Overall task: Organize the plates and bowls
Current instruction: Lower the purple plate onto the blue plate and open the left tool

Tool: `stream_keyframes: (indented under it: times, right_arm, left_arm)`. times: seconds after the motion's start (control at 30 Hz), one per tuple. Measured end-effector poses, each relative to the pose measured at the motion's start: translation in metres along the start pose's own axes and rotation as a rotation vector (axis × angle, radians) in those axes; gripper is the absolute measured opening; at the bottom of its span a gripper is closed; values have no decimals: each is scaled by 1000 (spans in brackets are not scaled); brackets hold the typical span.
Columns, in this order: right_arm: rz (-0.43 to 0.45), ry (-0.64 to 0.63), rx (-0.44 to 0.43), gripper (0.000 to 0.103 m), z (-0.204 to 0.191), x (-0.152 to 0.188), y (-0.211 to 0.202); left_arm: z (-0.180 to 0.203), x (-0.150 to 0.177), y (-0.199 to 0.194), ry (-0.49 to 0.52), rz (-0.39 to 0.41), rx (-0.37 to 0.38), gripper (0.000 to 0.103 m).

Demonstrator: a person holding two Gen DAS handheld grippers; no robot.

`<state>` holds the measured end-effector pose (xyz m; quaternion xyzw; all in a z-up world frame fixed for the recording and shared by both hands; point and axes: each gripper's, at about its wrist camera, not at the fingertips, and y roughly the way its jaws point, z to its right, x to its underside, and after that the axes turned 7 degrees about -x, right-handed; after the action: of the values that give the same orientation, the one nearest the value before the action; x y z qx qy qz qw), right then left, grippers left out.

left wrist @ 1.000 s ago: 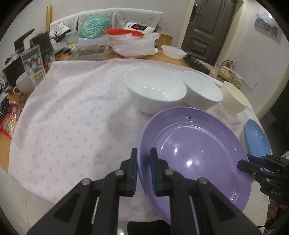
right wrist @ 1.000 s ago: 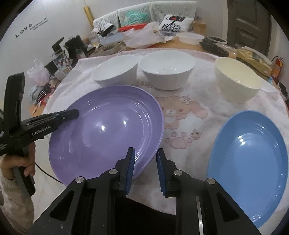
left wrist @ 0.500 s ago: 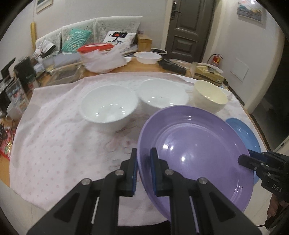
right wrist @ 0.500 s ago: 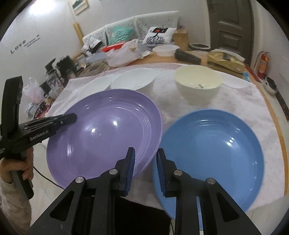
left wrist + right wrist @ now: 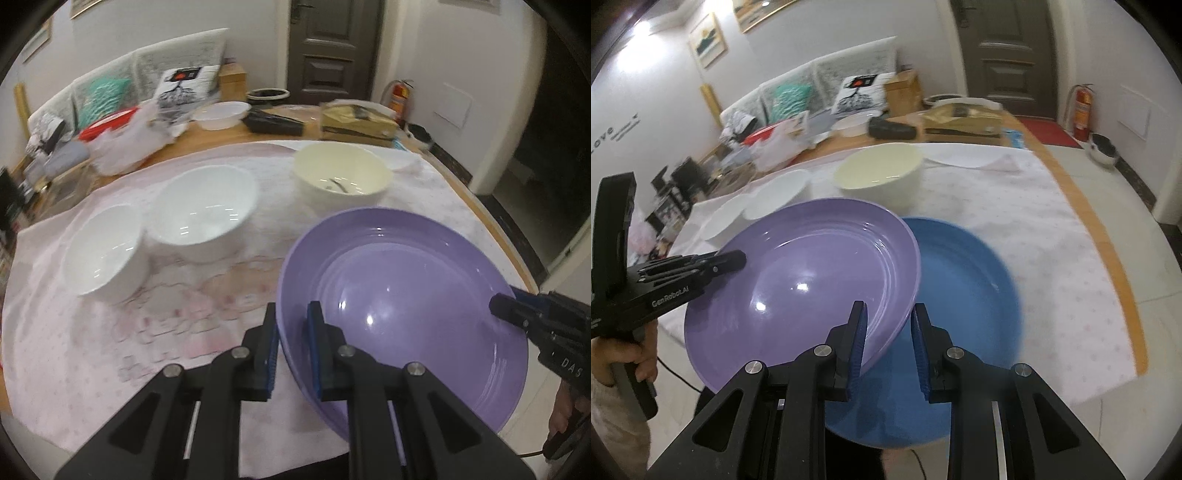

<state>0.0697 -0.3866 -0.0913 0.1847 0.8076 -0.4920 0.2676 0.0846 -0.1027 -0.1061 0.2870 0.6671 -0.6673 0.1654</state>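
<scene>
Both grippers hold a large purple plate [image 5: 399,314] by opposite rims, lifted above the table. My left gripper [image 5: 293,332] is shut on its left rim. My right gripper [image 5: 888,332] clamps its right rim; the plate [image 5: 801,280] partly overlaps a blue plate [image 5: 964,291] lying on the cloth below it. Two white bowls [image 5: 105,253] [image 5: 205,212] and a cream bowl [image 5: 341,177] stand on the pink dotted tablecloth [image 5: 74,343]. The right gripper also shows in the left wrist view [image 5: 498,304], the left one in the right wrist view [image 5: 733,260].
The far end of the table carries a white dish [image 5: 221,114], a black brush [image 5: 275,123], a cardboard box [image 5: 356,123] and plastic bags [image 5: 125,144]. A sofa with cushions [image 5: 122,88] and a dark door [image 5: 332,48] are behind. The table's right edge [image 5: 1108,266] borders the floor.
Both grippers have carried the purple plate to the right; it now hangs partly over the blue plate. The bowls have slid leftward in both views.
</scene>
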Motion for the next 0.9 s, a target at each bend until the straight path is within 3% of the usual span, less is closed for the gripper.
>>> stream_keyframes:
  times: [0.37,0.9]
  right_arm:
    - [5,55,60,19,46,14,-12]
    - [-17,33,78,19,51,20,-7]
  left_arm:
    - [51,-5,22,107,-29,5,15]
    - [62,2,39,175,-61,-32,16]
